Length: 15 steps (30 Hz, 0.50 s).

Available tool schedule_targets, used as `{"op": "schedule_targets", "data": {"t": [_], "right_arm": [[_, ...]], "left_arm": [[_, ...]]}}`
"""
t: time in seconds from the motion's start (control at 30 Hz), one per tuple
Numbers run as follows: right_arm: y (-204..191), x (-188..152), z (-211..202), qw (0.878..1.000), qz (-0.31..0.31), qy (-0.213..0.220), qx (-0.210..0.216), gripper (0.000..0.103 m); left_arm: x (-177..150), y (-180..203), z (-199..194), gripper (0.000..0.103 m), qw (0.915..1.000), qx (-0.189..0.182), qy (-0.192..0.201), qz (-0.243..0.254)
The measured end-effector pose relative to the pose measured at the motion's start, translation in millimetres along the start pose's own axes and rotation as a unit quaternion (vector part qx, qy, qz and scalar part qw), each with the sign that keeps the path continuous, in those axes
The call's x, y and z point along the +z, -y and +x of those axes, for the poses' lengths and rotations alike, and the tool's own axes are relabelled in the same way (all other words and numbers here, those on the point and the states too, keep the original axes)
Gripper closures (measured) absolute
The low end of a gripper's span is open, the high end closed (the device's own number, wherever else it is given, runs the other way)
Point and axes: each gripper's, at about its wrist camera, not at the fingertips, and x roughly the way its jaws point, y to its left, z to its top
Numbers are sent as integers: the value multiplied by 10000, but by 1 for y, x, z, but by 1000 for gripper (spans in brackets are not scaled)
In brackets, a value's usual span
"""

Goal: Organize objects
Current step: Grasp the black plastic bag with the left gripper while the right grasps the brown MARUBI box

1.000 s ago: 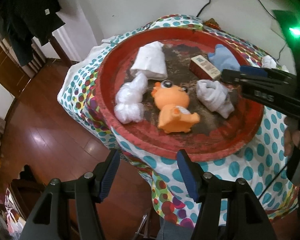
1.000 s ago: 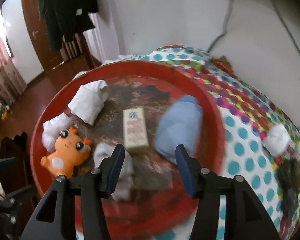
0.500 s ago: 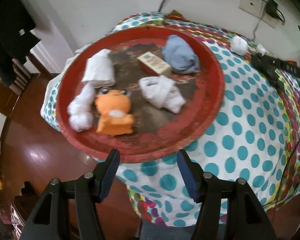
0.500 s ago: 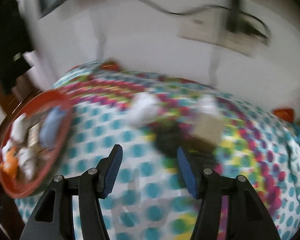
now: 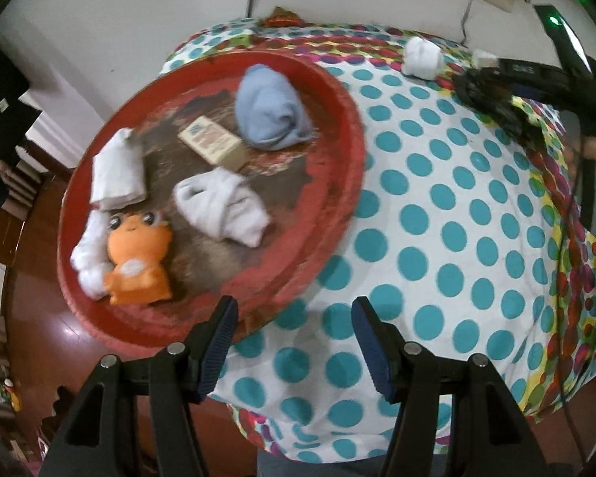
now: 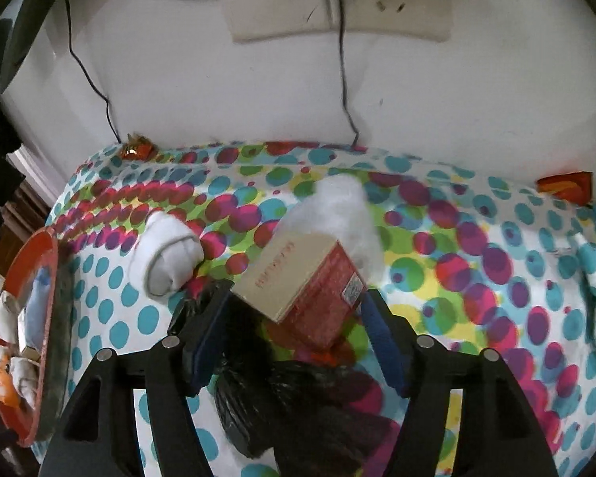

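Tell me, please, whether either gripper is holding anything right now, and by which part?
Nothing is held. The left gripper is open over the tablecloth; the right gripper is open around the red-and-tan box, not yet closed.

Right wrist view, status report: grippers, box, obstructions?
Right gripper open, straddling red-and-tan cardboard box, not gripping. Left gripper open, empty, near red round tray. Black plastic bag underneath; white sock roll beside.

Red-sided box (image 6: 304, 282) tilted on black bag (image 6: 298, 397)
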Motion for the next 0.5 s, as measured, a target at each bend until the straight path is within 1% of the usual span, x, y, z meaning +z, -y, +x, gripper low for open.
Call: {"op": "schedule_targets", "data": {"t": [0.1,0.23,0.27,0.37,0.5], "right_arm": [[3,-1,5,9999,-8,112,41,40],[12,0,6,9995,-91,183,256,43],[14,-1,4,9993,-140,220,270,46],[21,-8,-5,9987,-240,333,311,47],[30,-23,-24,9978,-329,491,303,47]], "left_arm": [[3,12,2,42,9998,141,-23,169],[10,20,0,42,9999,42,-21,149],[11,22,0,42,9999,46,-4,160],[17,32,0,42,9998,58,-6,205],[28,48,2,42,9998,-64,-36,178]]}}
